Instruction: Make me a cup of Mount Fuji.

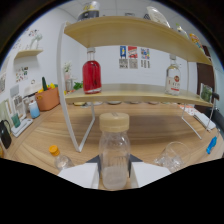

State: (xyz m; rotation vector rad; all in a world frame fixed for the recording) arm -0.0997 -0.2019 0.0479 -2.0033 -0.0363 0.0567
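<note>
The claw [114, 175] is gripping the capped clear bottle [114, 150] low on its body; it is probably light and slippery, so gripping mid-body at twelve o'clock seems safest.

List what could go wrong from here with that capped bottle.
The tall clear plastic bottle with a tan cap stands between the fingers of the gripper; top-heavy, it could tip if nudged. A clear drinking glass sits close beside it and might be knocked. The white wire shelf leg just beyond could catch a lifted bottle.

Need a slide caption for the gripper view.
Gripper holding a capped clear bottle before a shelf bearing a red bottle.
</note>
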